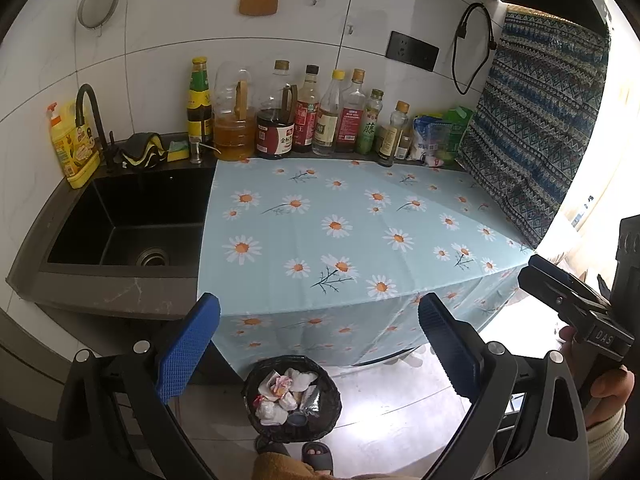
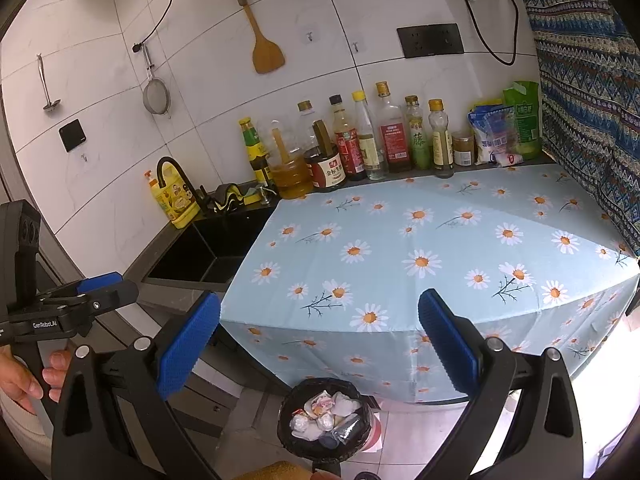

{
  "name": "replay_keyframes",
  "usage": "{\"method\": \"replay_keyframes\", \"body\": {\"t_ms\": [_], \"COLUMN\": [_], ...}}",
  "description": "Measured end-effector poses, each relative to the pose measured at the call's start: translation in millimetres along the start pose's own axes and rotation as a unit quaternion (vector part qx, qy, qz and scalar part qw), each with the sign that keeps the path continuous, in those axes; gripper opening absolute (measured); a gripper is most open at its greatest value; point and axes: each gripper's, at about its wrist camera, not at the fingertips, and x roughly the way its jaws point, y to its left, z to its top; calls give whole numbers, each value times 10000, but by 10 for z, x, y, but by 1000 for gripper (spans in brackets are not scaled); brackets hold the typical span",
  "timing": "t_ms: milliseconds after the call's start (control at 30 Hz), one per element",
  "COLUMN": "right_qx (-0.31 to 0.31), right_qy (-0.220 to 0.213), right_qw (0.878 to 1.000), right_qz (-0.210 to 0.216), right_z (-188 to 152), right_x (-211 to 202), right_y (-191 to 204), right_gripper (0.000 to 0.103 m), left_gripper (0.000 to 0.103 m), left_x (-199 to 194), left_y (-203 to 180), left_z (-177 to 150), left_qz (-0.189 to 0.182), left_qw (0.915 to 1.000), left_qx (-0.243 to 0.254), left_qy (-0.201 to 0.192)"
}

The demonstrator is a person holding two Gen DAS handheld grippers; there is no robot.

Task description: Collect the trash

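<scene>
A small black bin point(image 1: 256, 398) stands on the floor below the counter's front edge, holding crumpled white tissues and wrappers point(image 1: 286, 394). It also shows in the right wrist view point(image 2: 286, 408) with the trash point(image 2: 326, 414) inside. My left gripper point(image 1: 318, 344) is open and empty, held above the bin. My right gripper point(image 2: 320, 346) is open and empty, also above the bin. The right gripper shows at the right edge of the left wrist view point(image 1: 568, 292); the left gripper shows at the left edge of the right wrist view point(image 2: 86, 300). The daisy-print cloth point(image 1: 360, 224) covers the counter.
A black sink point(image 1: 128, 224) with a tap point(image 1: 90, 120) lies left of the cloth. Several sauce bottles point(image 1: 304, 116) and bags point(image 1: 436, 136) line the back wall. A patterned curtain point(image 1: 536, 120) hangs at the right. My feet point(image 1: 316, 456) are by the bin.
</scene>
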Motion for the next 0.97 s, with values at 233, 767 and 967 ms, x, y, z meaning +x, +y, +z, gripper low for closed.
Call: {"method": "replay_keyframes", "body": {"t_ms": [233, 767, 967], "right_qx": [-9, 15, 20], "right_qy": [38, 124, 161], "right_qw": [10000, 9999, 9999], "right_qz": [-18, 6, 13], "right_z": [-12, -27, -25], "right_x": [18, 34, 64], "right_y": [-25, -81, -88], "right_gripper": [98, 98, 98], "left_gripper": [96, 96, 96], "left_x": [25, 24, 11], "left_y": [-3, -29, 32], "left_z": [6, -15, 1], "left_qz": [31, 57, 54], "left_qw": [10000, 10000, 9999], "left_qx": [-25, -29, -59], "left_qy": [23, 70, 61]}}
